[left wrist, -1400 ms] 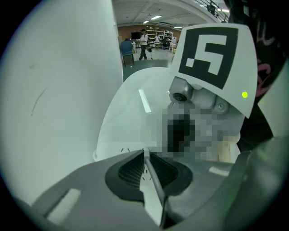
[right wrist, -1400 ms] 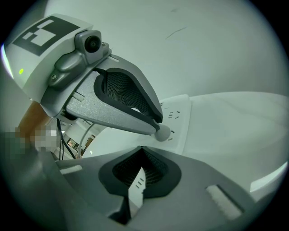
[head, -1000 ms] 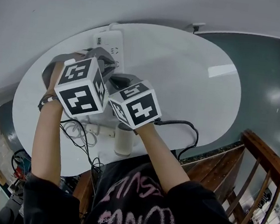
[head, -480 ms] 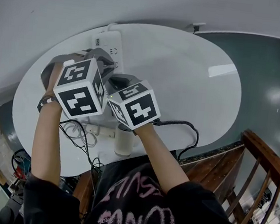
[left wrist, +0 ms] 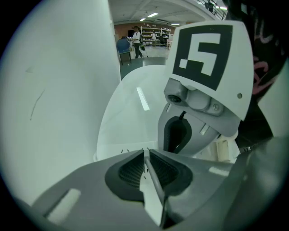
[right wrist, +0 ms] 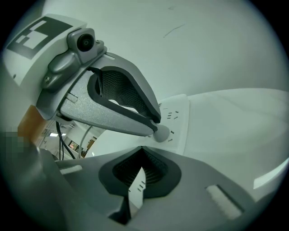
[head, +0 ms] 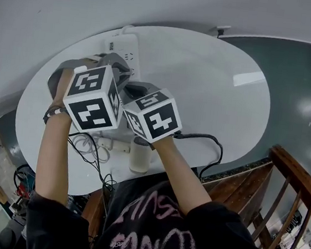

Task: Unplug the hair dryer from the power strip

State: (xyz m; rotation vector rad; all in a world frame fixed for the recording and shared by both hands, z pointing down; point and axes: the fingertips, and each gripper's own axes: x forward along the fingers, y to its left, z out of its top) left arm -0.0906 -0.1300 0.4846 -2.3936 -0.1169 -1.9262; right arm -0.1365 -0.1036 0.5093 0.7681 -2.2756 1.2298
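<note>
Head view: two closed grippers at the power strip

The hair dryer [head: 139, 155], a pale cylinder, stands at the near edge of the white oval surface [head: 216, 83], partly under the right forearm. A black cord [head: 213, 143] loops off to its right. The white power strip [head: 122, 46] lies at the far left edge, near the wall. Both grippers are over its near end, side by side. The left gripper [left wrist: 144, 152] has its jaws pressed together with nothing between them. The right gripper [right wrist: 142, 148] is the same, tips meeting. The plug cannot be made out beneath them. White cables [head: 89, 147] tangle left of the hair dryer. A wooden railing [head: 298, 190] borders the dark floor.
</note>
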